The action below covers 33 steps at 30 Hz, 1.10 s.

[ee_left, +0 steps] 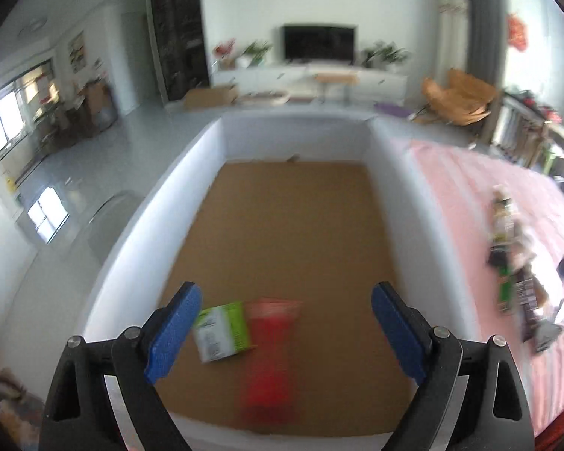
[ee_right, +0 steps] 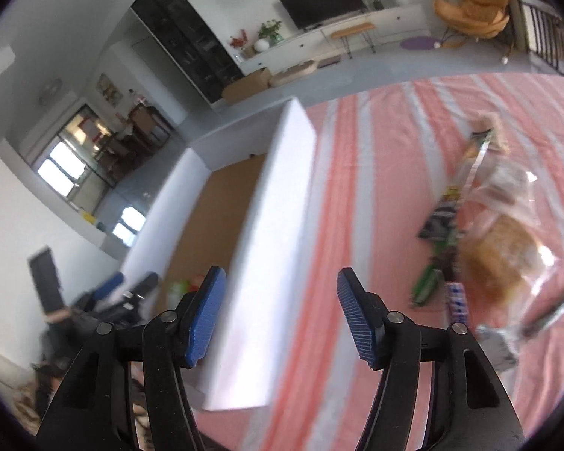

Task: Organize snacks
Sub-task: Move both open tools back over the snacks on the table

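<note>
Cloth (ee_right: 376, 188), pink-striped, lay under a white box (ee_left: 139, 233) with a brown floor. Snacks (ee_left: 507, 263) sat piled at 3 o'clock of it. Inside lay a red pack (ee_left: 269, 353) touching a green pack (ee_left: 222, 330). Left gripper (ee_left: 285, 330) hung over them, fingers apart, empty; right gripper (ee_right: 278, 312) likewise, the box wall between its fingers.

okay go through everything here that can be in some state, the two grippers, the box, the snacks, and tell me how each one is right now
Left gripper: jaws open, empty, above the box.
Right gripper: jaws open, empty, over the box's right wall.
White box: open-topped, holding two packets at its near end.
Green packet: lying flat in the box.
Red packet: lying flat beside it, blurred.
Remaining snacks: piled loose on the striped cloth, outside the box.
</note>
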Tool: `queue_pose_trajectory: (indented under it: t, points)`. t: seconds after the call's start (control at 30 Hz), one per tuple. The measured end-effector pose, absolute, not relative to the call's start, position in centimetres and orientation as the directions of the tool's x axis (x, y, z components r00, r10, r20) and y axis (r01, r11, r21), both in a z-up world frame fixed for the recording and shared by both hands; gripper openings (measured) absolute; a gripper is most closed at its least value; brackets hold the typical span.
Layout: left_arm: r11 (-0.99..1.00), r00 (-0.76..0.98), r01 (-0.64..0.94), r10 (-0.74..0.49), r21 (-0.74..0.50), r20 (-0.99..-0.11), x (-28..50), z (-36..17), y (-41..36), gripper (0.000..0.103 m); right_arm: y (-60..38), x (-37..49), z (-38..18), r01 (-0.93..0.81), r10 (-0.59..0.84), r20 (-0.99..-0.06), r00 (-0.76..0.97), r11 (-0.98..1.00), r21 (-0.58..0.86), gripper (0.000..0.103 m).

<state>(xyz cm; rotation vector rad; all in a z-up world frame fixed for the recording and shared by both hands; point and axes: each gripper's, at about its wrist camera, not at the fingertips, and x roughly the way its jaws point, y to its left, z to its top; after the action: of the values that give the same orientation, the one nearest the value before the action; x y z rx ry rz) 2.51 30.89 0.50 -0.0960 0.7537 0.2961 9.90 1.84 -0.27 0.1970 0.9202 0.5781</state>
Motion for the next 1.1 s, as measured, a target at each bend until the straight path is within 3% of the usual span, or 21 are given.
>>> queue_pose_trajectory:
  t: [0.17, 0.27, 0.4, 0.5, 0.9, 1.03, 1.1]
  points:
    - [0.989, 0.794, -0.145, 0.115, -0.002, -0.596, 3.2, 1.5, 25.7, 0.099, -6.6, 6.0, -3.9, -0.286, 0.377, -0.728, 0.573, 0.924, 0.253, 0.066]
    - [0.995, 0.778, -0.082, 0.104, 0.064, -0.620, 5.1, 0.9, 22.7, 0.099, -10.9, 3.9, -5.2, -0.182, 0.233, -0.720, 0.654, 0.972, 0.150, 0.066]
    - [0.983, 0.729, -0.075, 0.168, 0.166, -0.663, 6.8, -0.8, 19.9, 0.099, -15.5, 3.4, -6.6, -0.062, 0.138, -0.712, 0.688, 0.989, 0.131, 0.066]
    - [0.972, 0.724, -0.069, 0.205, 0.226, -0.659, 6.7, -1.0, 18.3, 0.099, -17.8, 4.2, -7.0, 0.002, 0.157, -0.713, 0.683, 0.976, 0.217, 0.066]
    - [0.979, 0.707, -0.082, 0.189, 0.186, -0.682, 4.1, -1.6, 16.2, 0.099, -19.9, 3.5, -8.1, 0.091, 0.128, -0.727, 0.675, 0.963, 0.254, 0.066]
    - [0.956, 0.762, -0.149, 0.274, 0.253, -0.587, 3.3, 0.2, 14.4, 0.099, -19.8, 3.6, -7.3, 0.120, 0.047, -0.754, 0.656, 0.979, 0.165, 0.066]
    - [0.952, 0.809, -0.150, 0.273, 0.266, -0.520, 2.2, 1.8, 13.0, 0.099, -19.4, 3.9, -6.9, 0.118, -0.047, -0.767, 0.640, 0.992, 0.038, 0.074]
